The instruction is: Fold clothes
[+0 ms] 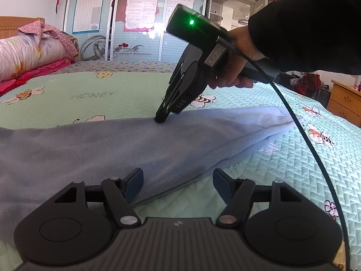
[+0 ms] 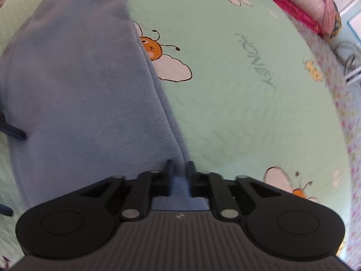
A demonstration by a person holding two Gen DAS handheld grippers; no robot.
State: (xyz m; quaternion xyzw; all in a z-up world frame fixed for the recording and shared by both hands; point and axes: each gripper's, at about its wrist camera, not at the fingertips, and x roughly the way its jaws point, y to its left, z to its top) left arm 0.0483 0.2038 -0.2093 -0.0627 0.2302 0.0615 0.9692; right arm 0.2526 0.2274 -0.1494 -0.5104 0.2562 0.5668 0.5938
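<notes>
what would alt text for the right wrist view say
The right hand-held gripper is shut on the far edge of a blue garment spread on a green bedspread printed with cartoon bees.

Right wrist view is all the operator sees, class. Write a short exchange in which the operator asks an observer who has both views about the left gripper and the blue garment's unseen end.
Operator: Is the left gripper holding anything?
Observer: No. The left gripper is open, poised over the garment's near edge.
Operator: What is at the garment's end behind my camera?
Observer: A pale layer shows there, lying flat on the bed.
</notes>
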